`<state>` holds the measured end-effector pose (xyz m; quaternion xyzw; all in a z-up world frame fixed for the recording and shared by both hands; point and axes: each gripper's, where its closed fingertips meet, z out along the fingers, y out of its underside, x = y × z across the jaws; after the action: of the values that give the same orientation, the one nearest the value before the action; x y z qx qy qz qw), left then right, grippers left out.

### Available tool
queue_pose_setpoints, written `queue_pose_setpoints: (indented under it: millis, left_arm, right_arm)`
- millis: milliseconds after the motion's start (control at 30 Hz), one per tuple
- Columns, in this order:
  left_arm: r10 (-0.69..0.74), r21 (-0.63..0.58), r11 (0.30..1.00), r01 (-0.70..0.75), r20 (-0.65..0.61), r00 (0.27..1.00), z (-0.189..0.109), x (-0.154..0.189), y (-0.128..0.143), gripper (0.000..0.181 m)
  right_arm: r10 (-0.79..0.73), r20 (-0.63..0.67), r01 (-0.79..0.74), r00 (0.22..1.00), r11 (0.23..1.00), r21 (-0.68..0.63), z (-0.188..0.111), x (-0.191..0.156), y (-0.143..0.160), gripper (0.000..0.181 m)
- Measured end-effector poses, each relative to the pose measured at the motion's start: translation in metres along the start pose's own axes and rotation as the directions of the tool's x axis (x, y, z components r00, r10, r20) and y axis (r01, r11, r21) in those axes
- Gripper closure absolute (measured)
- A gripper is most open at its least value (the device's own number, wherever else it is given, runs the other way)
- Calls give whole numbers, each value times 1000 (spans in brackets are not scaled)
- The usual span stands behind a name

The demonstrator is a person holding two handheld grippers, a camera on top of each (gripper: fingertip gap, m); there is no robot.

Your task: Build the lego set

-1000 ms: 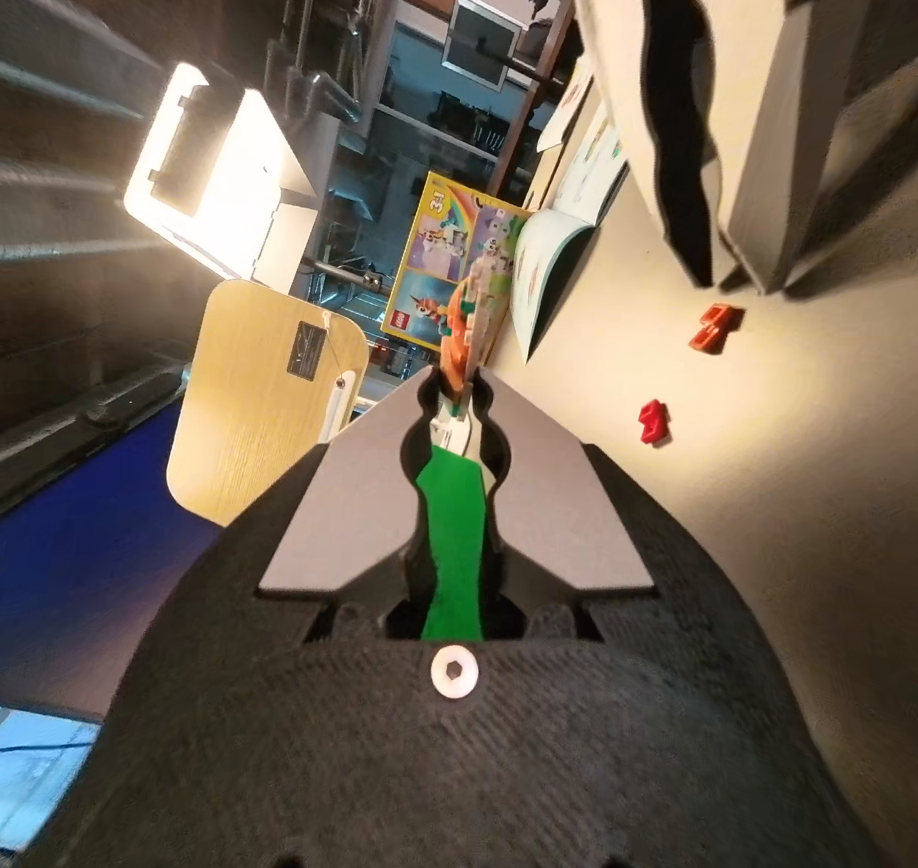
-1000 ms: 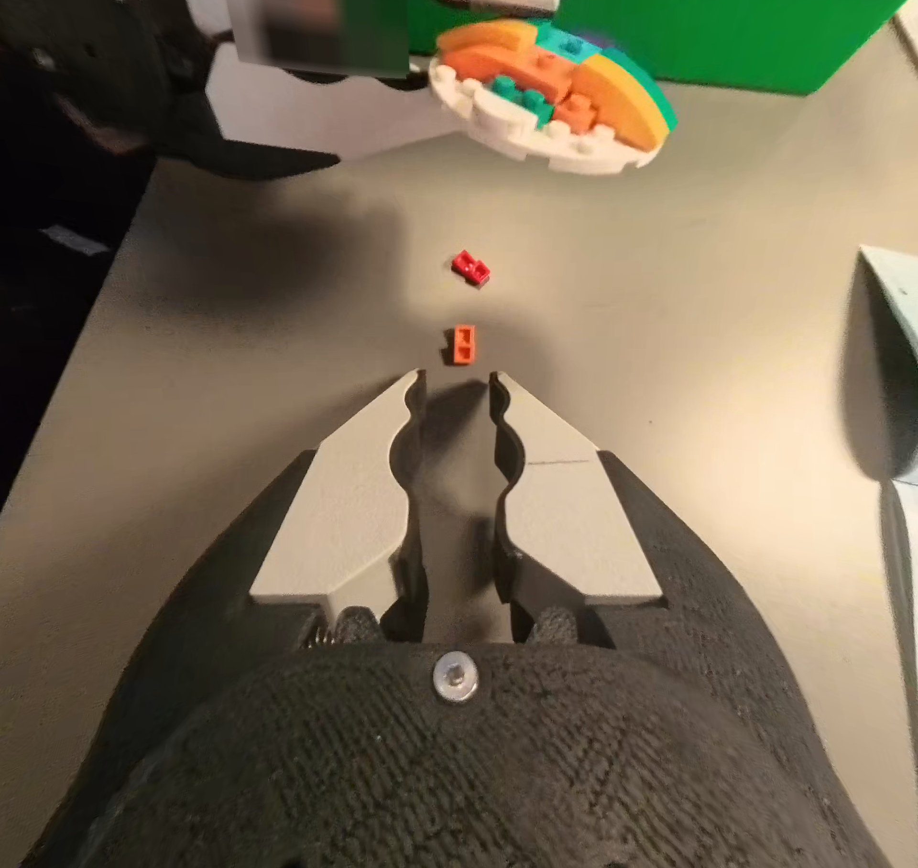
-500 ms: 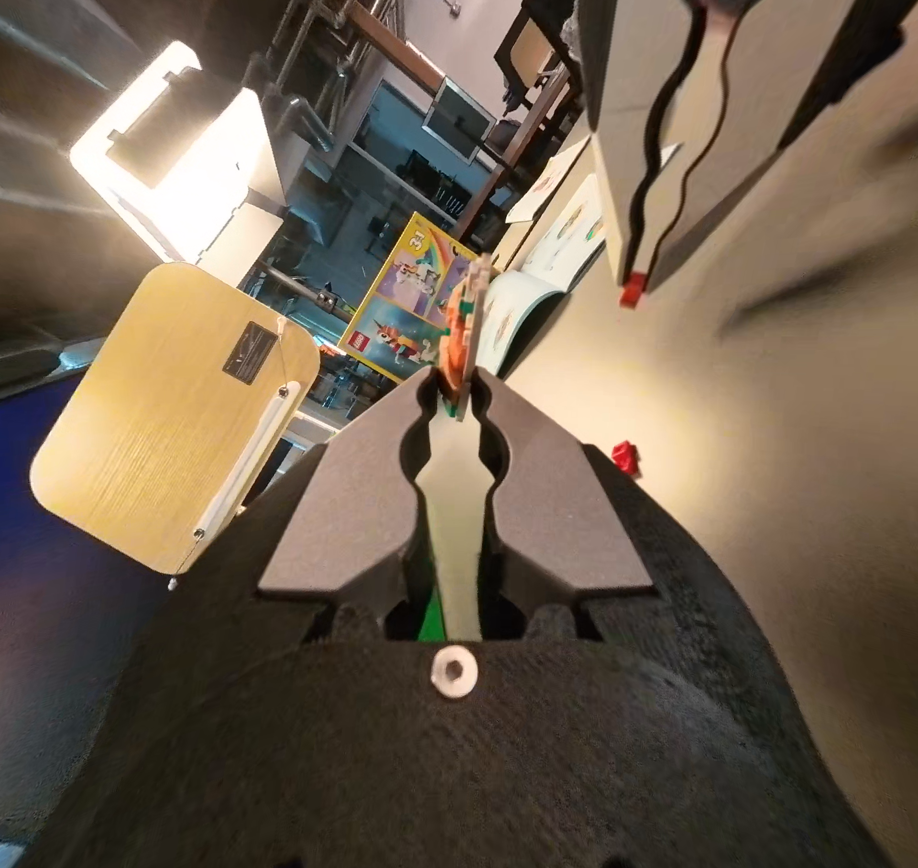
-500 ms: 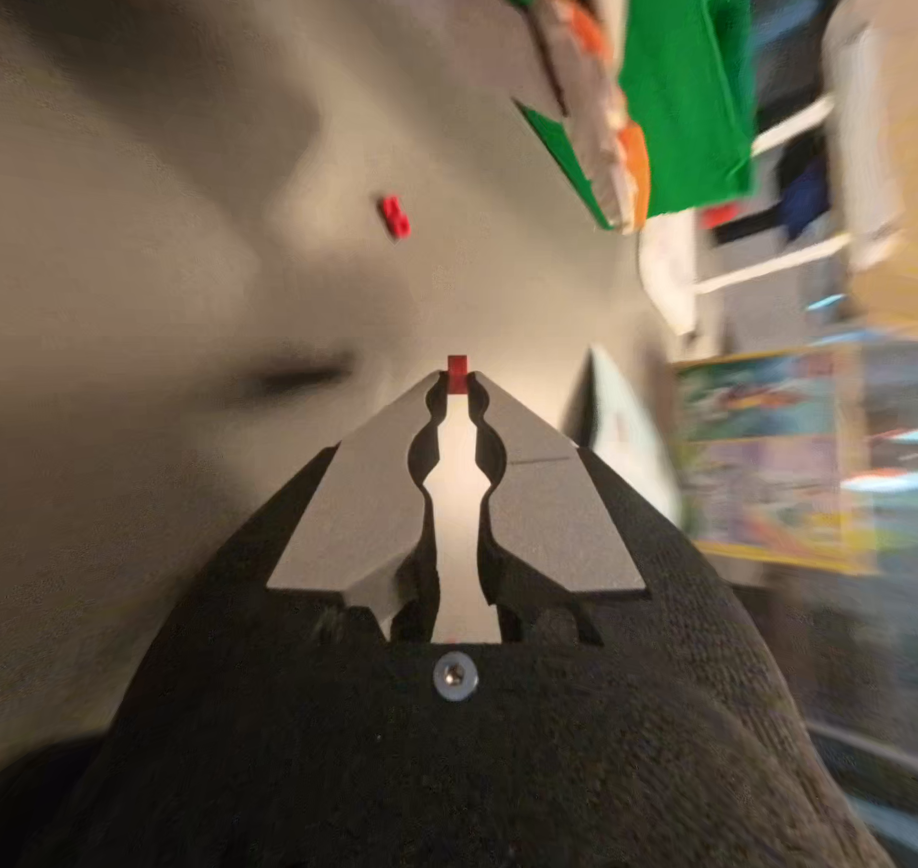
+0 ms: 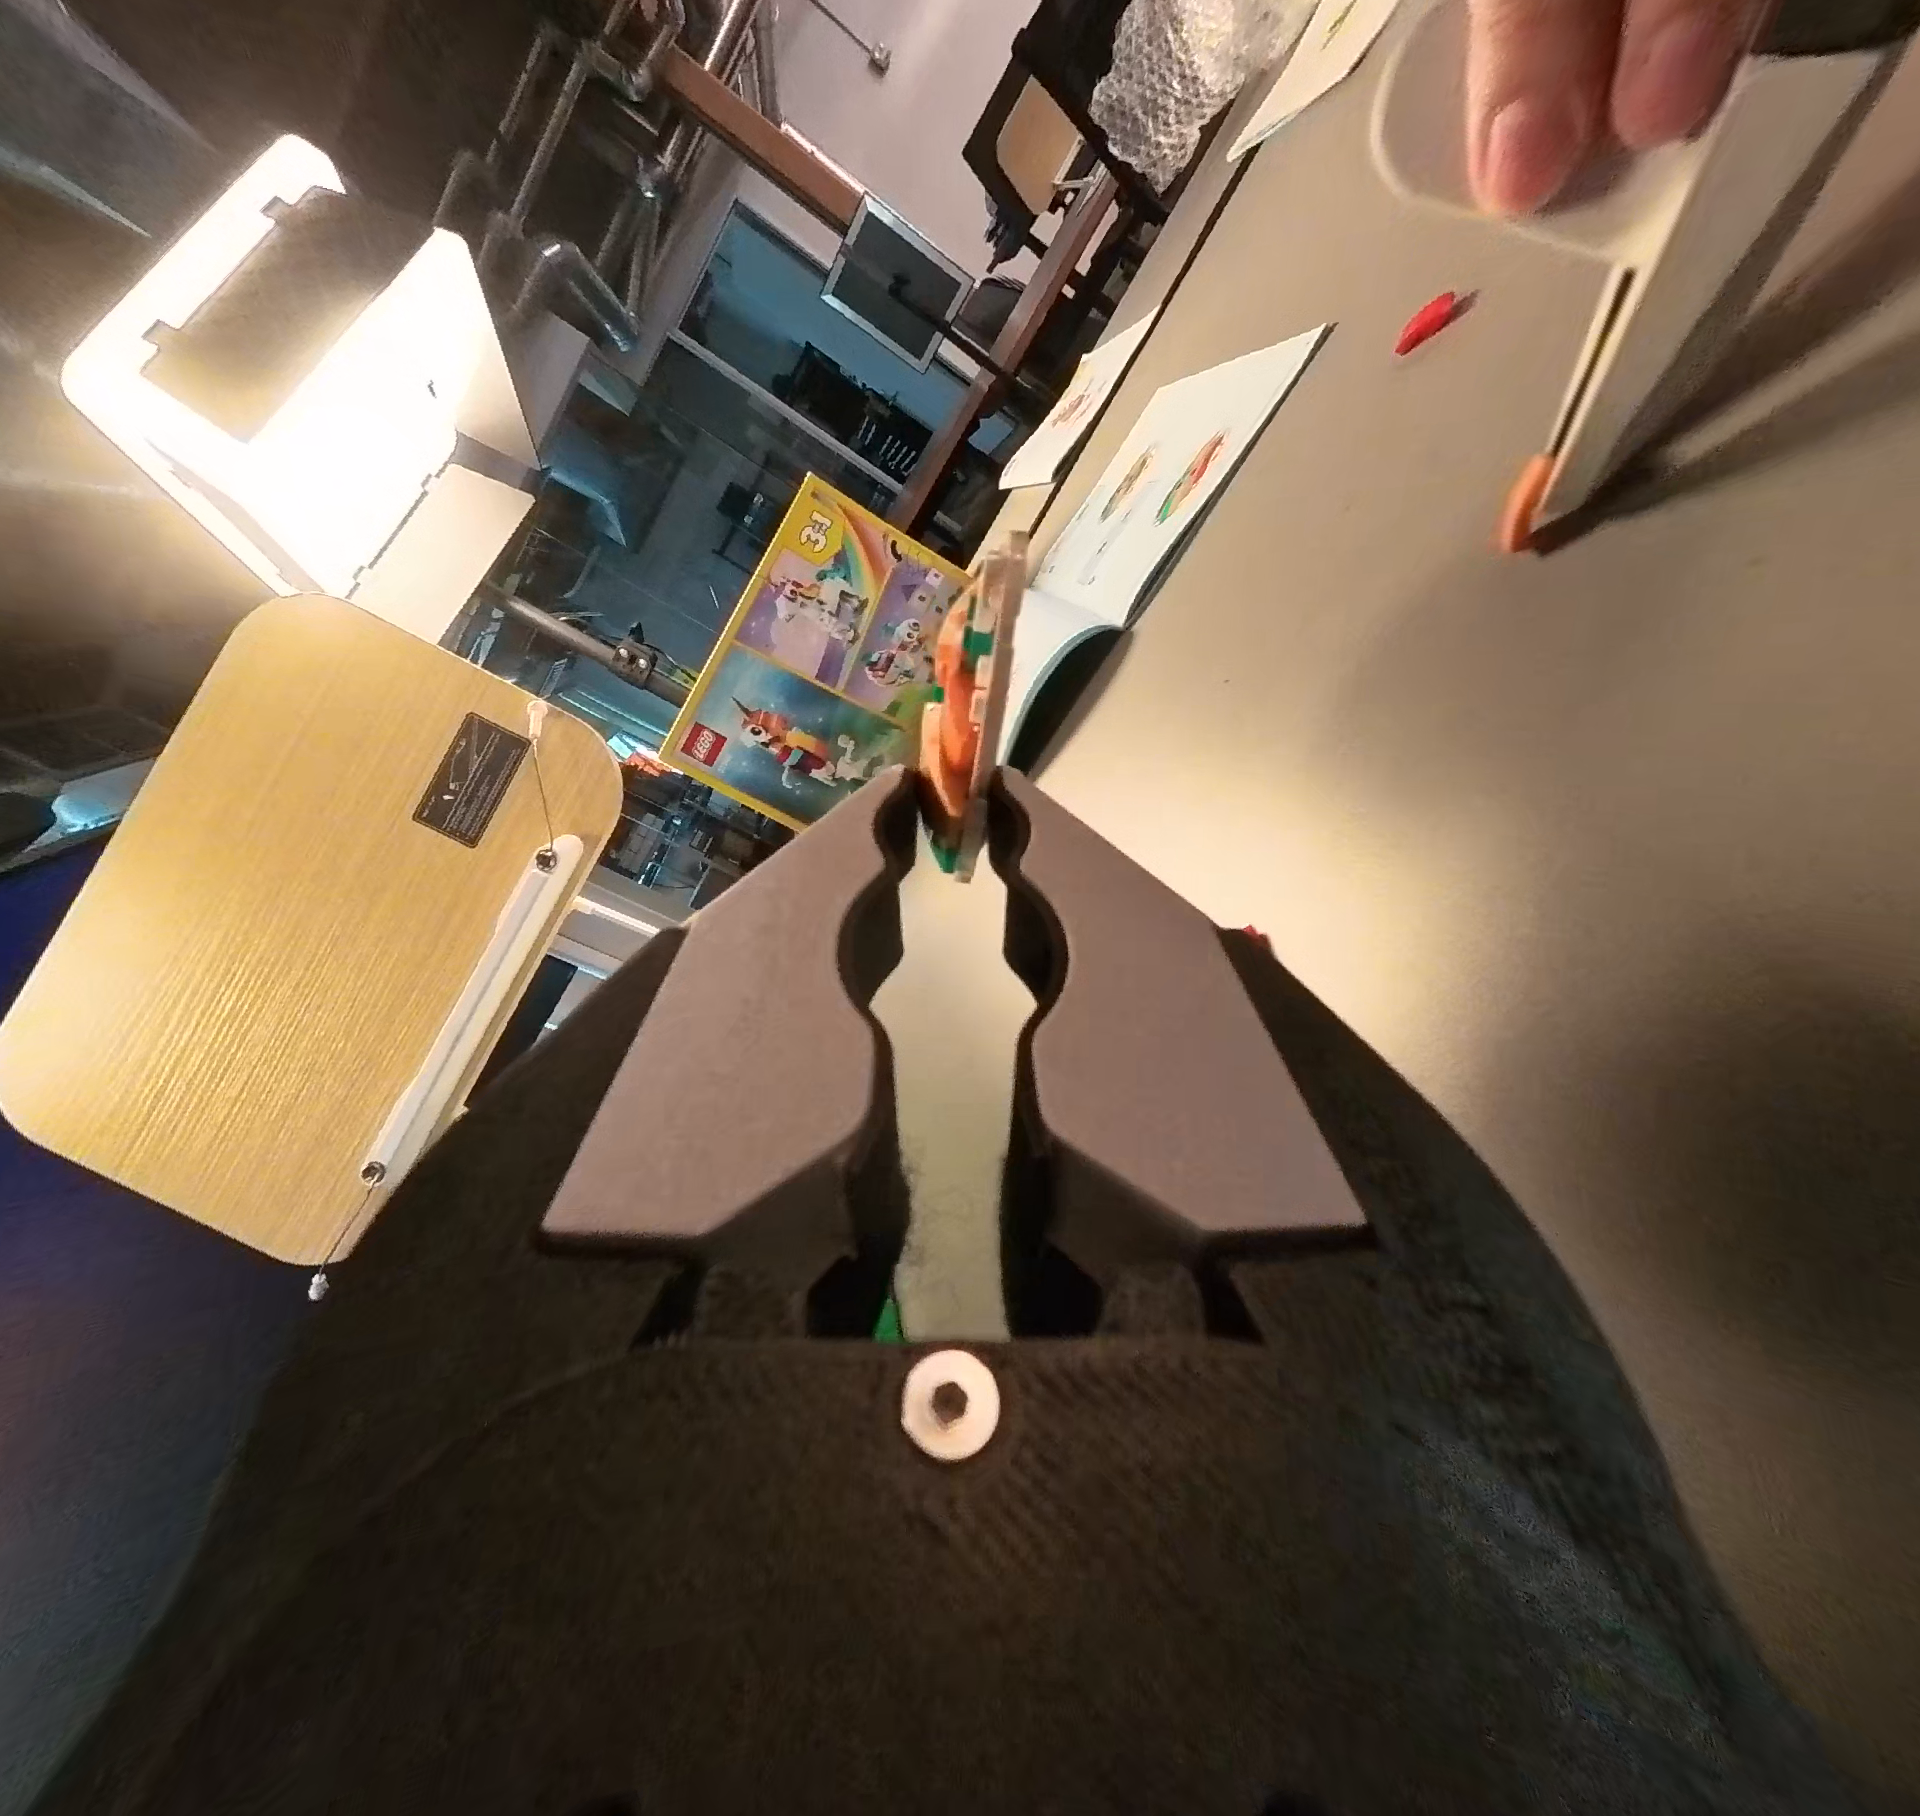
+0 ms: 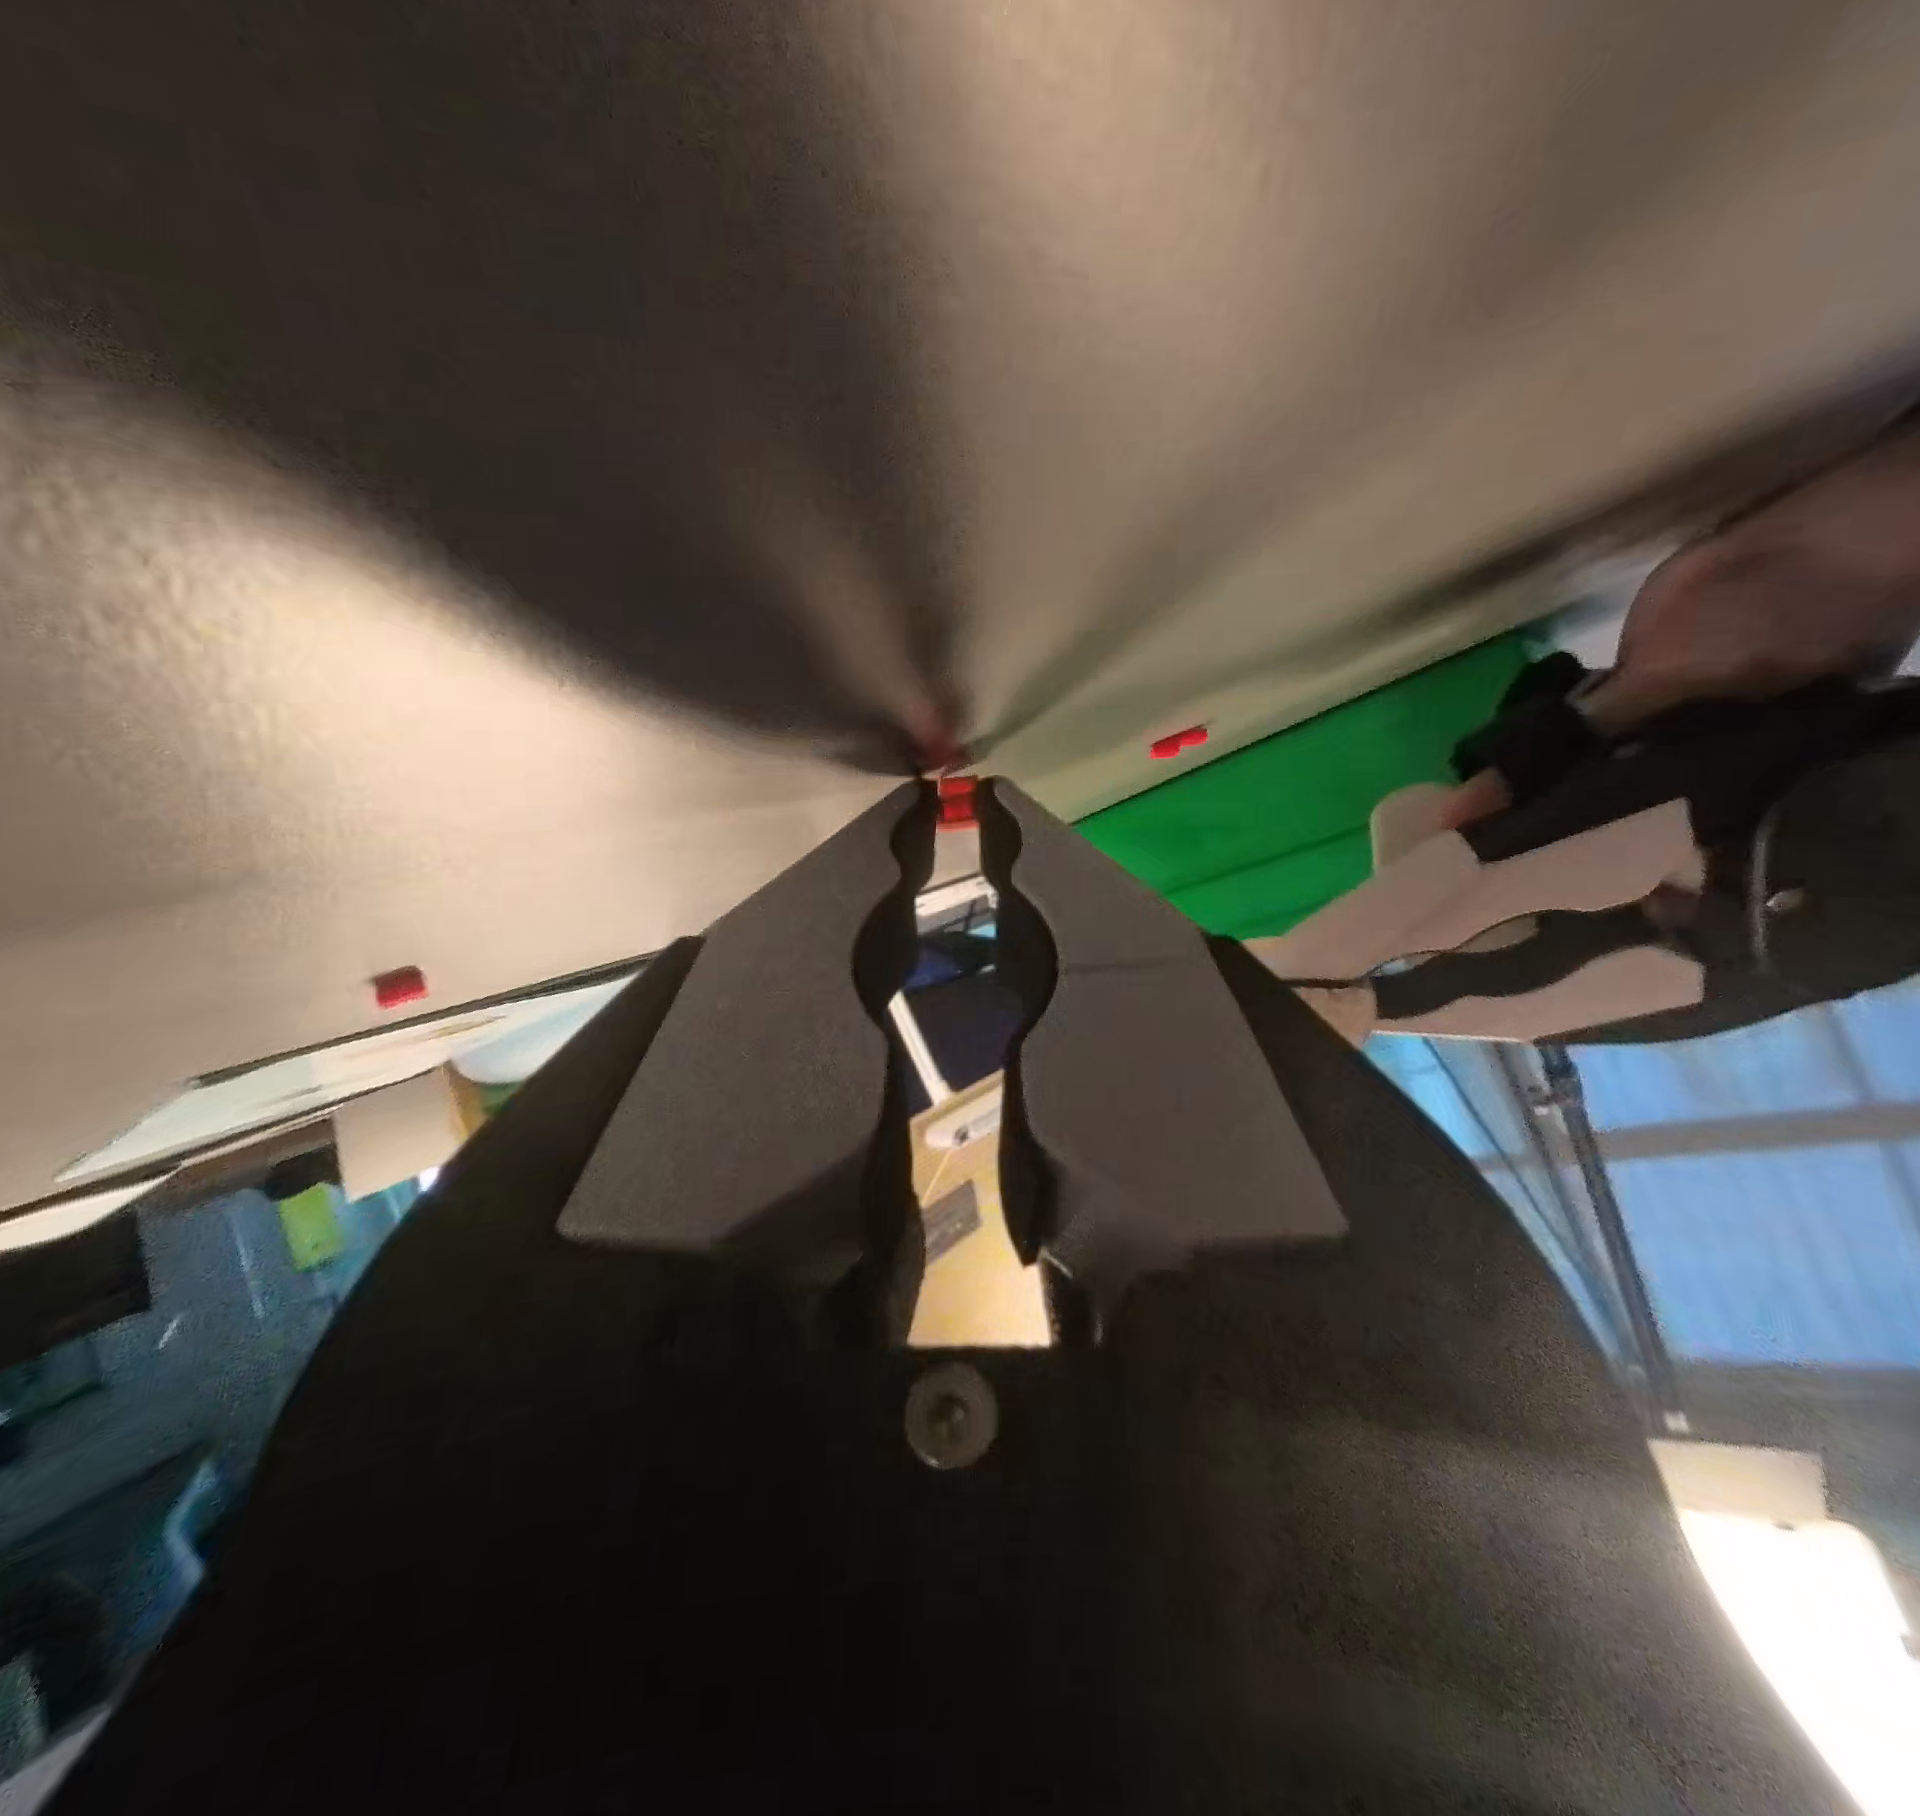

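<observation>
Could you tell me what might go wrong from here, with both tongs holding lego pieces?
1. The right tongs pinch the small brick only at the very tips, right against the table; it could pop out or twist.
2. The left tongs grip the round build by one edge, most of it sticking out, so pressing a brick on could lever it loose.
3. The right view is blurred, so alignment may be hard to judge.

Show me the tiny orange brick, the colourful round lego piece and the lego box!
orange brick (image 6: 957, 798), right wrist view, its face between the tips.
round lego piece (image 5: 961, 701), left wrist view, its orange edge.
lego box (image 5: 800, 665), left wrist view, its front.
</observation>
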<state>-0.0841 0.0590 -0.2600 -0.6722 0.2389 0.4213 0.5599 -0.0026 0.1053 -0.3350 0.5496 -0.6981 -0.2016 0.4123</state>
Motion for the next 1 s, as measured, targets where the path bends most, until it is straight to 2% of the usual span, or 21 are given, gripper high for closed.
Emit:
queue_pose_setpoints:
  millis: [100,267,333,400,433,467,500,533,567,600,633,667,700,767,1000]
  left_arm:
    - [7,5,1000,-7,-9,1000,0,2,-1,170]
    - [15,13,1000,-15,-20,1000,-1,5,-3,170]
    - [15,17,1000,-15,-23,1000,-1,6,-4,170]
    - [16,23,1000,-15,-27,1000,-2,6,-5,170]
    - [16,25,1000,-16,-29,999,-2,7,-5,170]
    - [18,27,999,-17,-28,999,-3,7,-6,170]
    - [19,30,999,-19,-28,999,-3,7,-7,170]
    - [20,32,999,-19,-29,999,-3,7,-7,170]
    - [21,34,999,-20,-30,999,-4,7,-8,170]
    - [23,38,999,-21,-29,999,-4,7,-8,170]
    - [23,42,999,-22,-31,999,-4,8,-9,170]
    - [23,46,999,-21,-36,999,-4,9,-10,170]
    - [24,50,998,-22,-43,999,-5,10,-11,170]
    - [32,58,998,-29,-55,998,-5,12,-12,170]
    - [75,75,995,-70,-64,995,-8,18,-16,170]
  right_arm:
    - [17,14,-17,1000,998,63,-5,1,-4,174]
    - [54,41,-57,998,995,84,-15,-2,-6,157]
    - [124,80,-130,989,989,74,-21,-6,-7,151]
    - [316,158,-326,935,944,42,-28,-14,-5,153]
    - [485,183,-493,855,870,2,-30,-15,-2,164]
    - [673,213,-679,709,732,-53,-31,-16,0,170]
    - [831,228,-836,507,538,-104,-31,-16,0,169]
    - [934,232,-943,272,306,-127,-32,-11,-2,170]
    - [969,246,-991,18,50,-125,-32,-2,-6,170]
    - [943,250,-974,-219,-196,-111,-31,9,-7,171]
    - [883,238,-914,-405,-393,-99,-29,16,-5,172]
    - [817,219,-845,-533,-526,-97,-27,18,-2,171]
    - [764,194,-788,-615,-608,-99,-24,16,-1,170]
    - [698,184,-719,-693,-688,-97,-20,13,-4,169]
    - [621,167,-638,-766,-765,-86,-7,1,-6,166]
